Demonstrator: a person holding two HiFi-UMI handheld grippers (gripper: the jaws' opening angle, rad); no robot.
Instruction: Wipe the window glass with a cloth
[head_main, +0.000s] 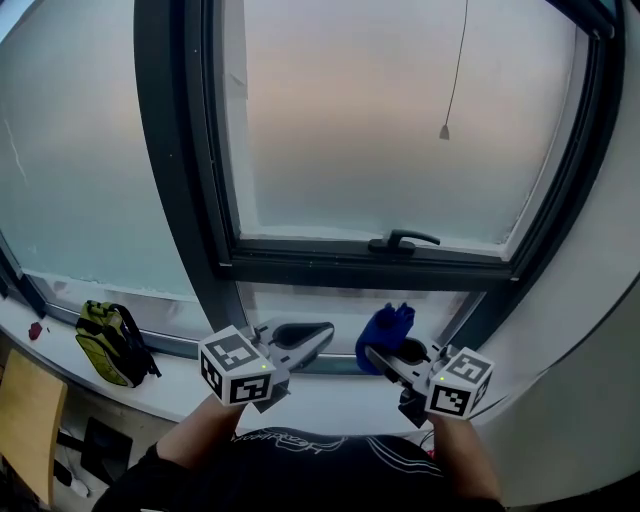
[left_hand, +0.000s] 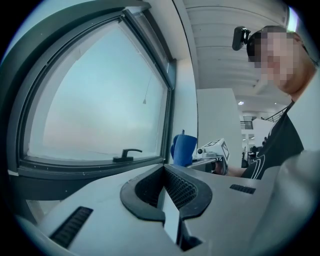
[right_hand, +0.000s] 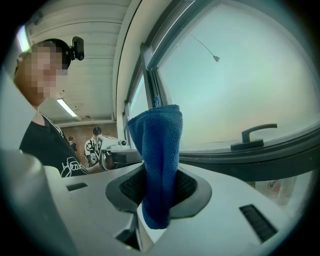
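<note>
A blue cloth (head_main: 385, 335) stands bunched up out of my right gripper (head_main: 392, 357), which is shut on it just below the window's lower frame. In the right gripper view the blue cloth (right_hand: 159, 165) hangs folded between the dark pads. My left gripper (head_main: 310, 338) is shut with nothing in it, level with the right one and to its left; the left gripper view shows its pads (left_hand: 172, 187) pressed together. The frosted window glass (head_main: 390, 120) fills the upper middle, with a black handle (head_main: 402, 241) on its bottom frame.
A white sill (head_main: 150, 385) runs below the window, with a green backpack (head_main: 112, 342) on it at the left. A thin pull cord with a small weight (head_main: 444, 131) hangs in front of the glass. A wooden chair (head_main: 25, 420) stands at the bottom left.
</note>
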